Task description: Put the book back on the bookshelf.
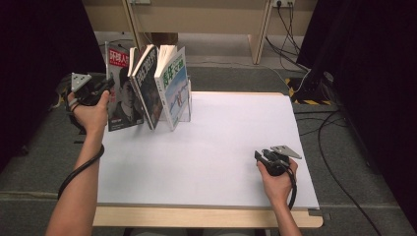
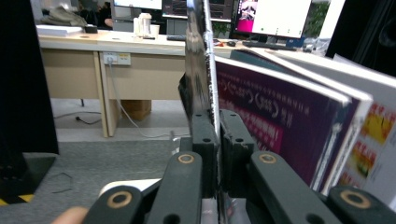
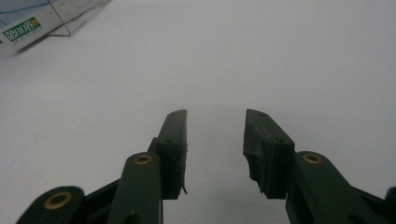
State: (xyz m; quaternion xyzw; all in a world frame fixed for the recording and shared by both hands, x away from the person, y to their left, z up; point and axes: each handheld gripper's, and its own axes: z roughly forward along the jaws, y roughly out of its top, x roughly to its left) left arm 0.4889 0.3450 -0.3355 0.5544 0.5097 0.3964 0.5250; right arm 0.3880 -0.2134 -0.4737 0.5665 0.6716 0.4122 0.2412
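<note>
Left gripper [image 1: 102, 88] fingers clench the leftmost magazine [image 1: 119, 93]; right gripper [image 3: 215, 149] fingers gape empty; a careless tug could topple the leaning neighbours.

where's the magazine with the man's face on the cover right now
In the high view, the magazine with a man's face stands leftmost in the leaning row at the white table's far left corner, beside the dark-covered book, pinched by the left gripper.

an office-like lab: desks [image 2: 116, 51] with monitors [image 2: 273, 16] (wall sockets, trailing cables) behind a black-curtained recording table [image 1: 221, 147]
</note>
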